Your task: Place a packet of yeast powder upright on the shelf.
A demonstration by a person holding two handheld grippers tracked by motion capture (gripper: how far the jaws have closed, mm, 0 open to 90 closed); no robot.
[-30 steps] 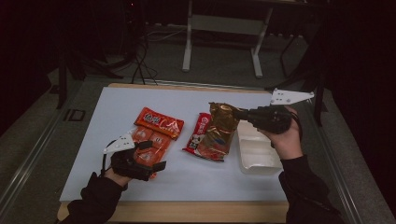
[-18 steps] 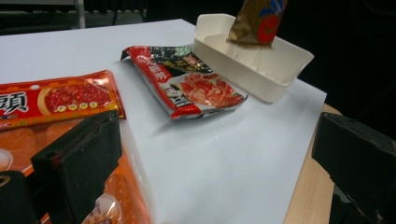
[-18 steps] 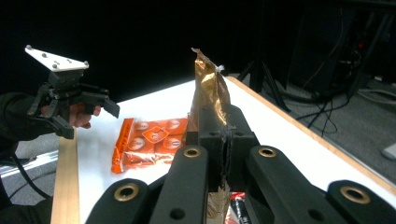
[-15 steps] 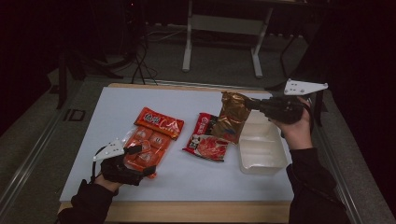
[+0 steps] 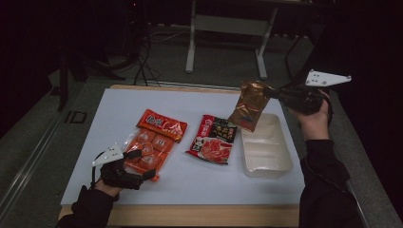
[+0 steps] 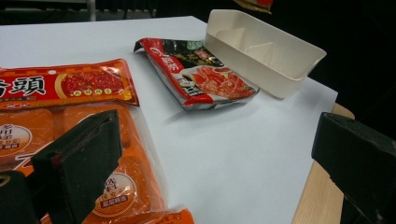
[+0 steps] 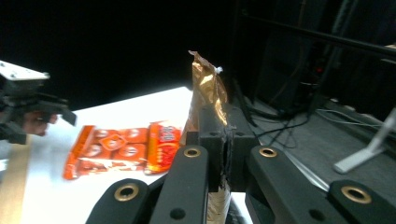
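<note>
Dim room, grey floor (image 5: 223, 66); white-topped table (image 5: 119, 102) with wooden edge; metal stand (image 5: 228, 23) and cables (image 5: 142, 61) behind.

red-black packet (image 5: 212, 138), metal stand (image 5: 227, 33)

Dim dark room, white table (image 5: 199, 175) lit from above, soft shadows, grainy, right gripper view slightly blurred
</note>
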